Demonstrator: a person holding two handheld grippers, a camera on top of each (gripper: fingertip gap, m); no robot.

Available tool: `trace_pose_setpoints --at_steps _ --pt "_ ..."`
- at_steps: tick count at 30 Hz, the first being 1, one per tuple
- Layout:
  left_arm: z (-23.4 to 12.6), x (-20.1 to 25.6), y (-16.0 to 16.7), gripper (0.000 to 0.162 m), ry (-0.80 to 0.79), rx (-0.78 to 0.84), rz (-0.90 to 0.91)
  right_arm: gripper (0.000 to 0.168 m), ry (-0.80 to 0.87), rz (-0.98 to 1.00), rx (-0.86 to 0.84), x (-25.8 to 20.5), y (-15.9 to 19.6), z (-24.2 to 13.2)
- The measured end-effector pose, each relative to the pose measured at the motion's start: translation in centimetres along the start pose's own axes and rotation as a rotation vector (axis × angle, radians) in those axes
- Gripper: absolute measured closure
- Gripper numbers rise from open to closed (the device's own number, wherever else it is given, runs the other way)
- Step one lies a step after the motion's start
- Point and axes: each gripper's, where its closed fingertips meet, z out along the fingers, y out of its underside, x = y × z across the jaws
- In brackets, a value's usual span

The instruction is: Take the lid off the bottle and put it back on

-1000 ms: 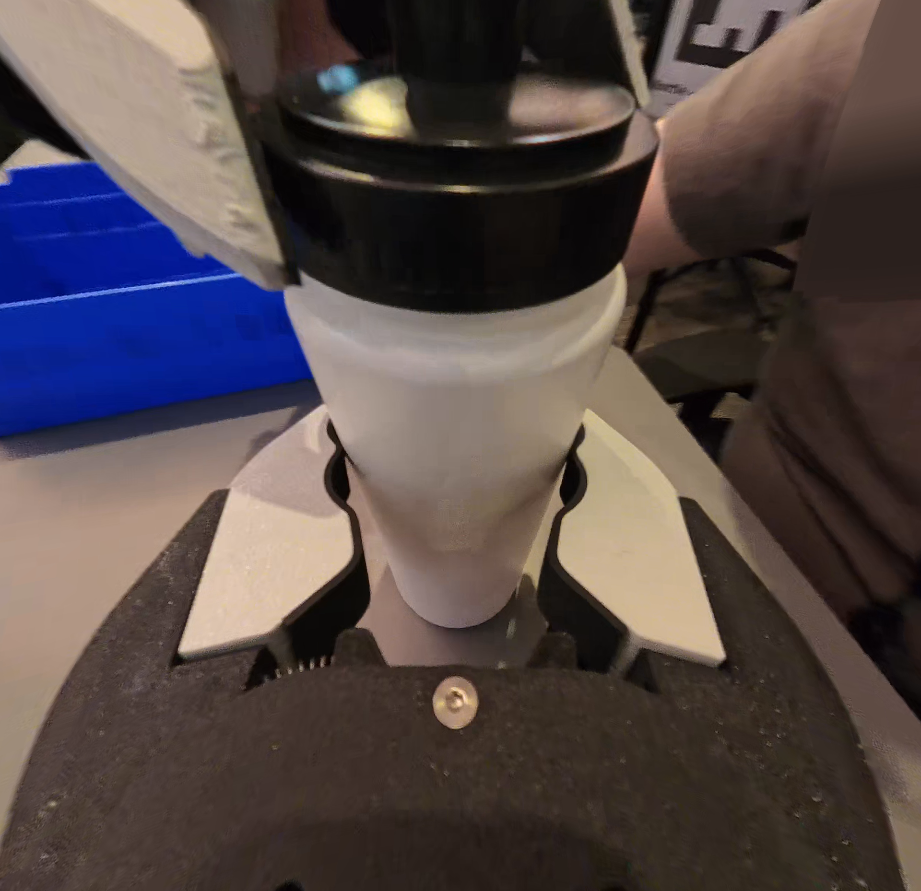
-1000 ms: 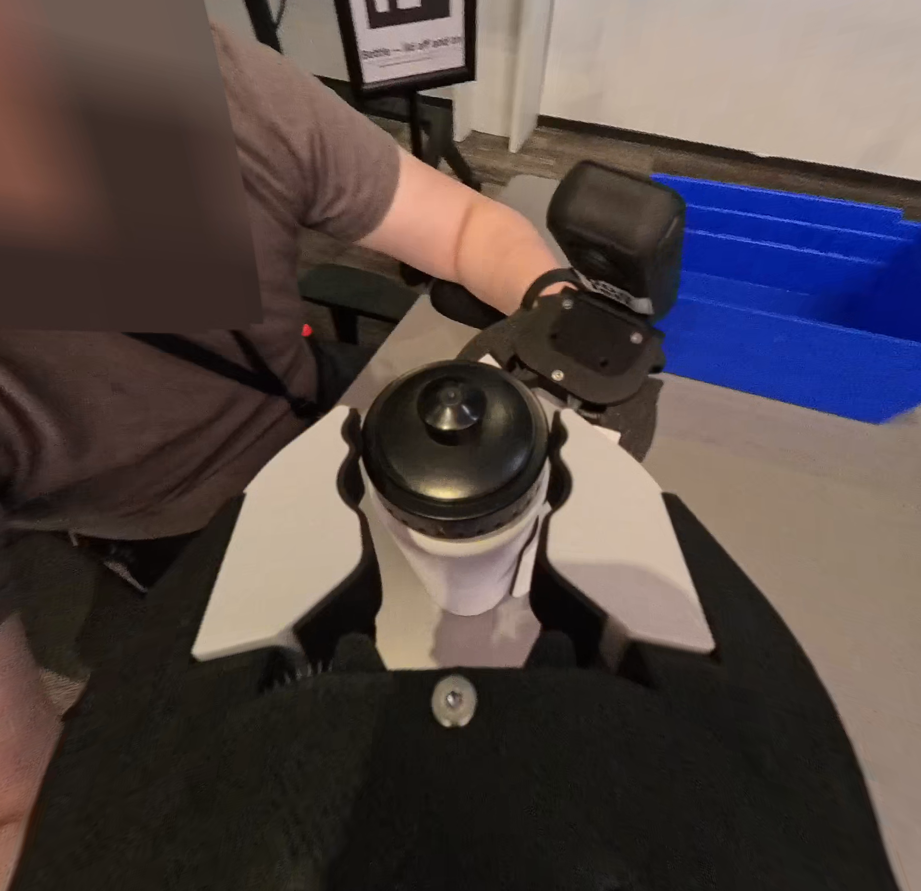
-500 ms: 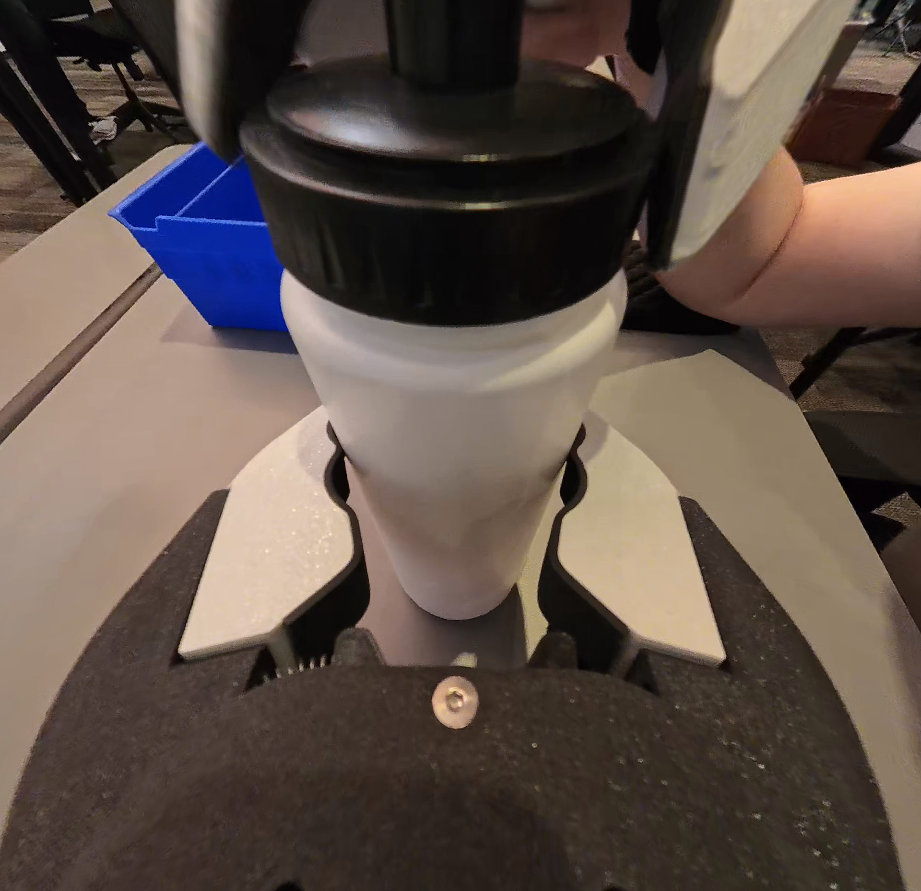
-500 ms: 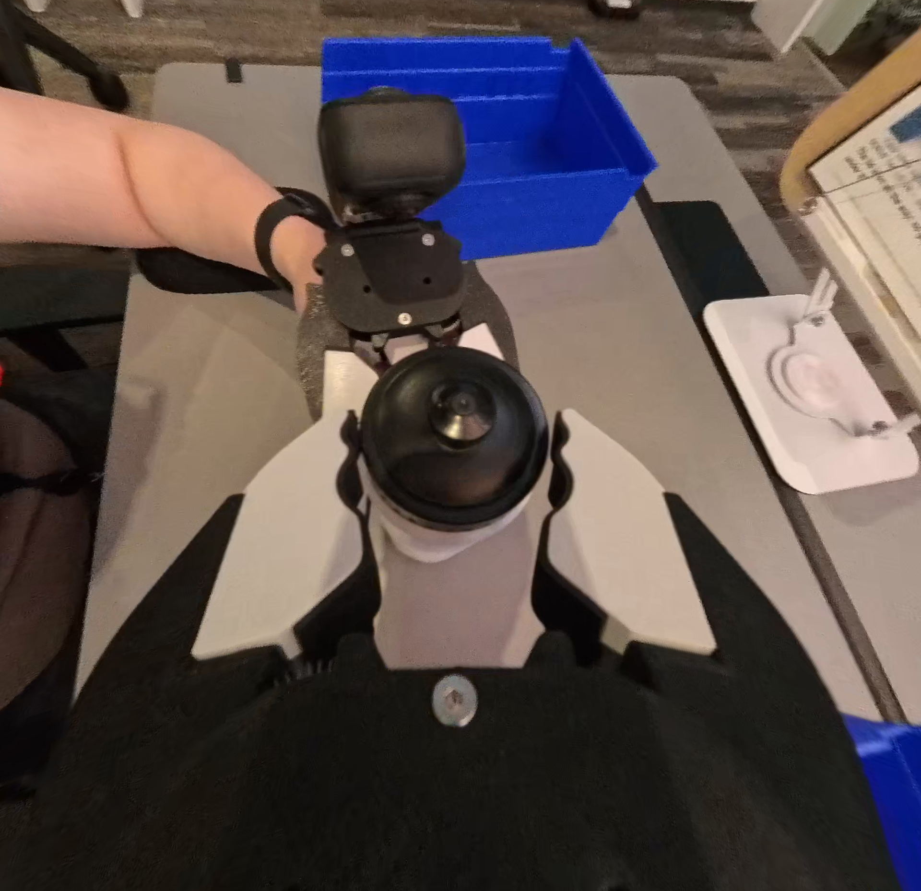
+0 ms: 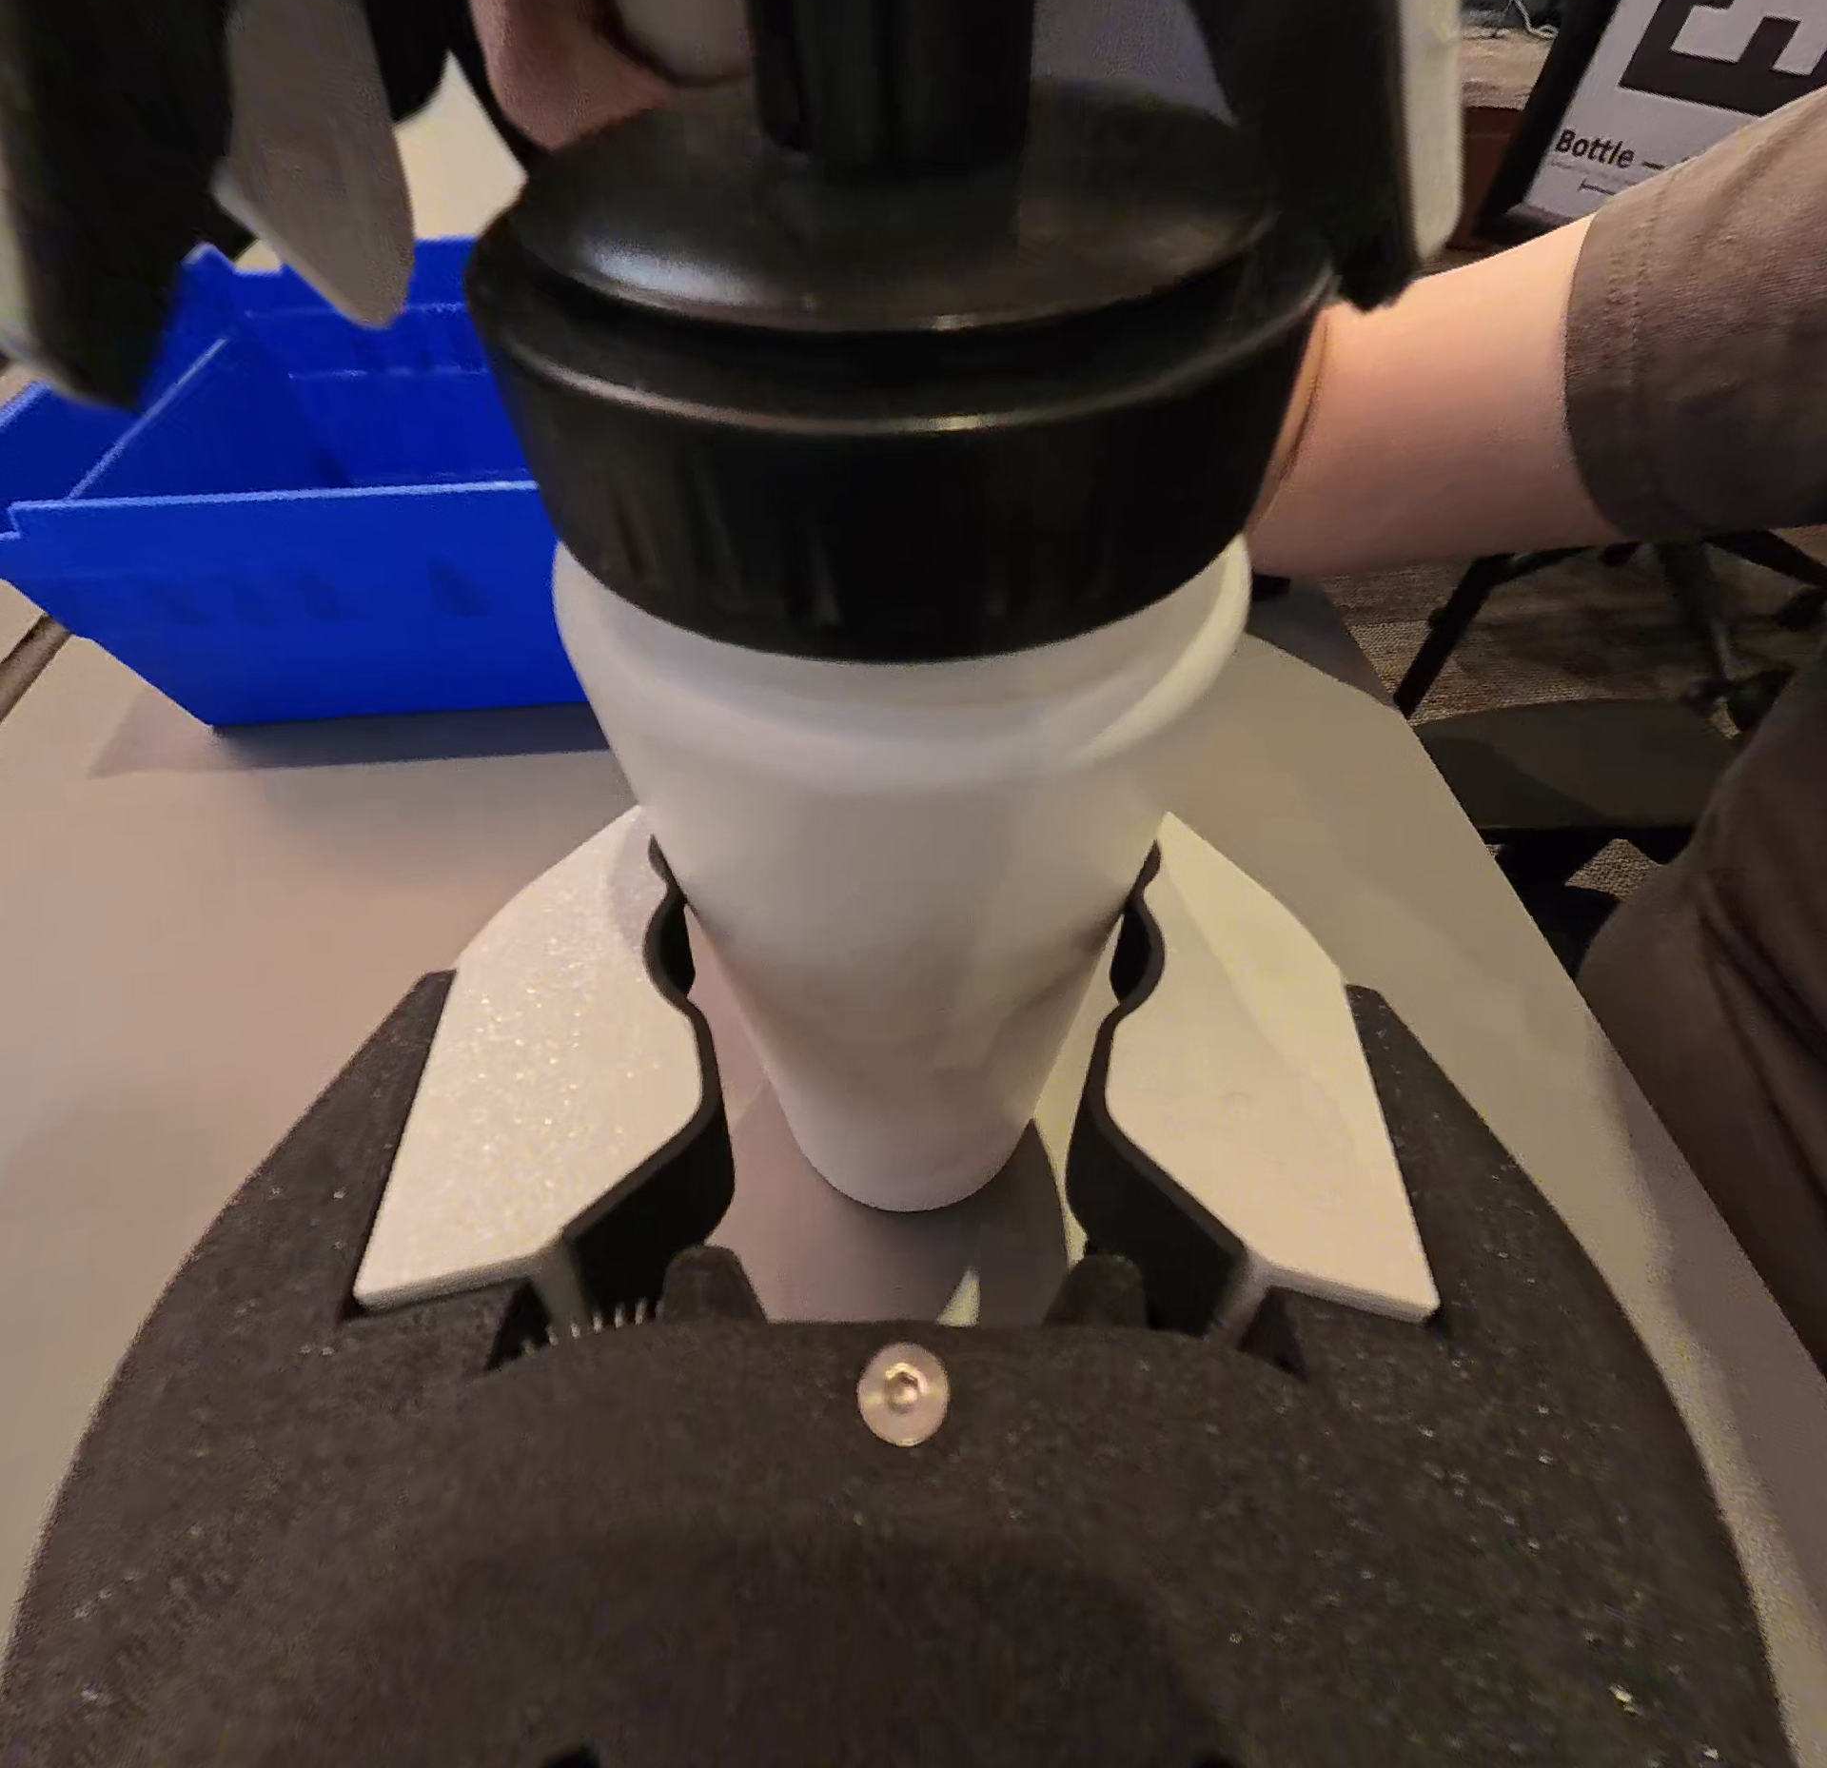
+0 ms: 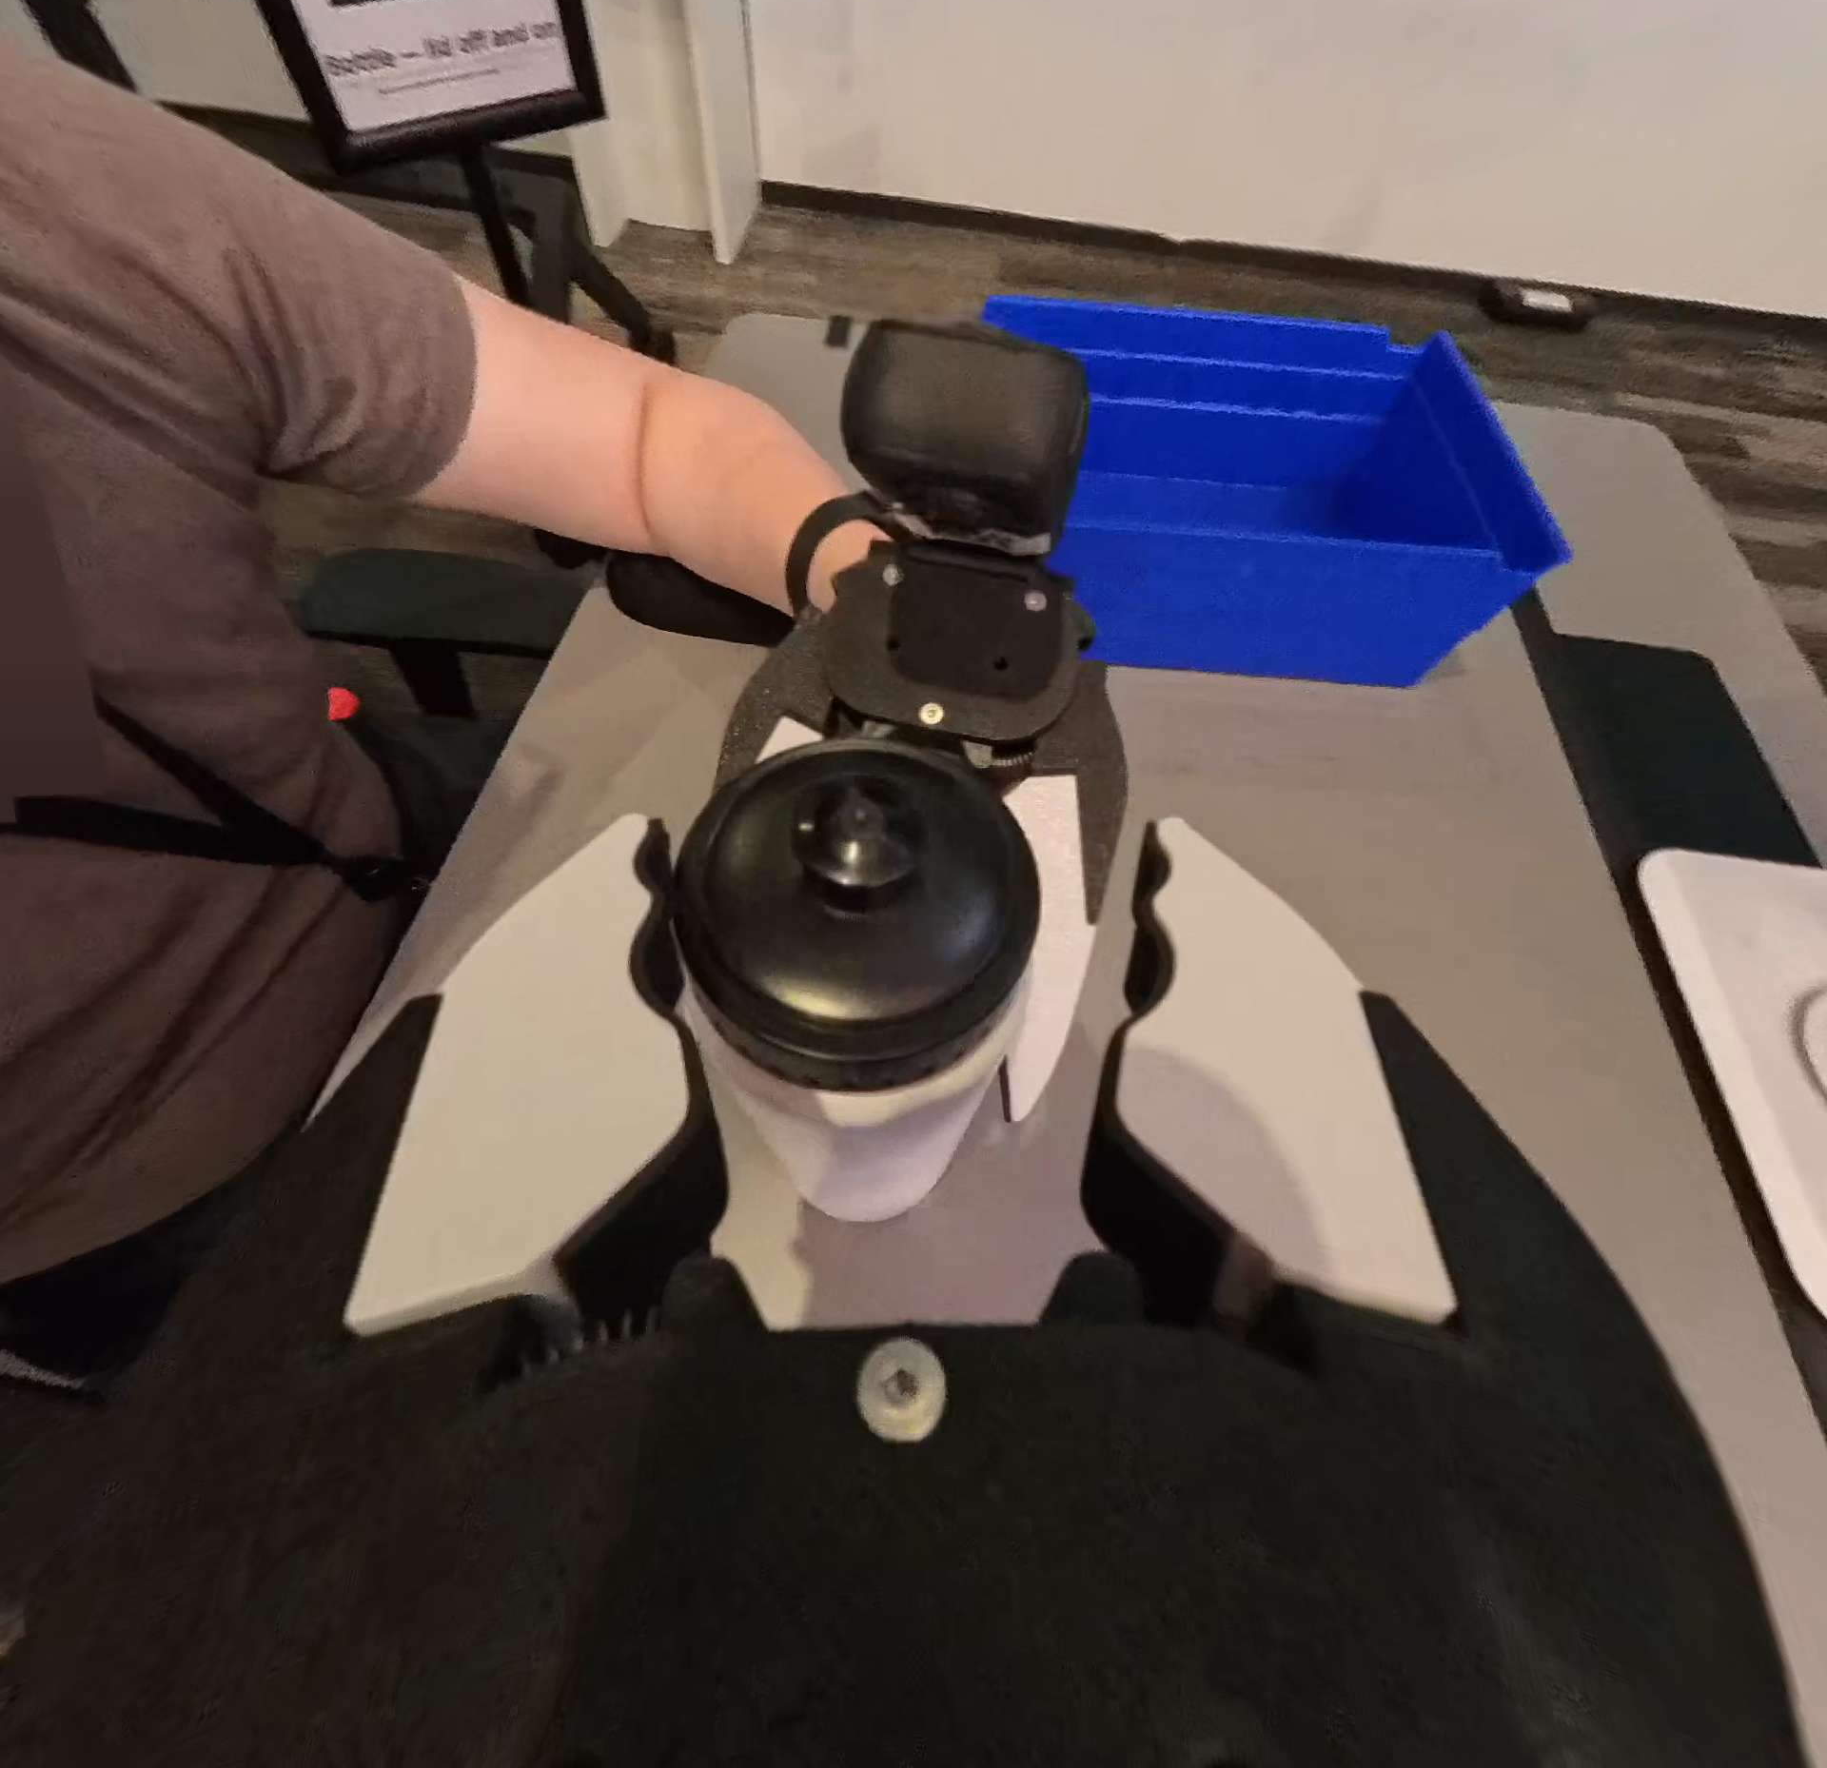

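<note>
Grey table [image 6: 1335, 791], left tongs [image 5: 905, 890] clamping white bottle [image 5: 890, 930], right tongs [image 6: 895, 910] spread around black lid [image 6: 855, 930]

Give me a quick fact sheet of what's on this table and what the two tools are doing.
bottle: white, upright on the table
lid: black, on the bottle
left tool: shut on the bottle's body
right tool: open, its fingers either side of the lid, left one close, right one apart
bin: blue, behind the bottle
tray: white, at the table's right edge
</note>
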Motion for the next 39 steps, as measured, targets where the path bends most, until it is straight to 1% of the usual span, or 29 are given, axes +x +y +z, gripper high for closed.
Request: trace_pose_setpoints --at_steps 2,4,6,9,12,14,16,19,21,24,25,27,28,30,33,35,36,38,39 --pt "0.0 0.0 0.0 0.077 -0.001 0.002 0.0 0.078 0.049 0.013 -0.072 -0.2 0.2 0.4" --pt "0.0 0.0 0.0 0.077 0.001 0.002 -0.001 0.088 0.05 -0.005 -0.15 -0.9 0.9 1.0" --pt "-0.1 0.2 0.0 0.077 0.007 -0.002 0.012 0.09 0.032 -0.046 -0.158 -1.2 1.0 1.2" --pt "0.0 0.9 0.0 0.078 0.04 -0.002 0.027 0.089 -0.099 -0.091 -0.082 -2.3 0.8 1.0" --pt "0.3 2.0 -0.1 0.077 0.091 -0.002 0.044 0.089 -0.299 -0.109 0.098 -3.7 0.3 0.7" --pt "0.3 1.7 -0.1 0.077 0.075 -0.013 0.027 0.09 -0.337 -0.091 0.177 -3.3 0.1 0.5" --pt "0.2 1.4 -0.1 0.077 0.068 -0.005 0.005 0.09 -0.299 -0.072 0.153 -2.6 0.3 0.4" --pt "0.2 1.1 0.0 0.078 0.048 -0.011 0.014 0.078 -0.136 -0.117 0.069 -1.6 0.1 0.1" --pt "0.2 1.1 0.0 0.078 0.043 -0.016 0.016 0.078 -0.064 -0.126 -0.014 -1.7 0.4 0.2" --pt "0.2 1.0 0.0 0.078 0.041 -0.013 0.012 0.079 0.017 -0.11 -0.21 -1.7 2.1 1.2" --pt "0.2 0.9 0.0 0.077 0.036 -0.016 0.01 0.084 0.024 -0.109 -0.247 -1.7 2.4 1.4" --pt "0.0 1.0 0.1 0.078 0.039 -0.021 0.018 0.085 0.024 -0.108 -0.261 -1.8 2.4 1.5" --pt "0.1 1.0 0.0 0.078 0.039 -0.021 0.022 0.085 0.006 -0.122 -0.253 -2.0 2.4 1.5" --pt "0.2 1.6 0.0 0.078 0.064 -0.018 0.03 0.085 -0.083 -0.155 -0.196 -2.8 2.2 1.4" --pt "0.4 2.6 -0.1 0.077 0.111 -0.012 0.045 0.088 -0.269 -0.188 -0.02 -4.3 1.4 1.0" --pt "0.4 2.6 -0.1 0.077 0.11 -0.014 0.039 0.088 -0.338 -0.19 0.1 -4.4 0.9 0.8" --pt "0.4 2.5 -0.2 0.077 0.111 -0.01 0.031 0.088 -0.362 -0.163 0.128 -4.3 0.8 0.7" --pt "0.3 2.4 -0.2 0.077 0.109 -0.004 0.019 0.088 -0.365 -0.087 0.088 -3.9 1.1 0.9" --pt "0.3 2.1 -0.2 0.077 0.097 -0.007 0.017 0.085 -0.328 -0.064 0.049 -3.5 1.3 1.0"
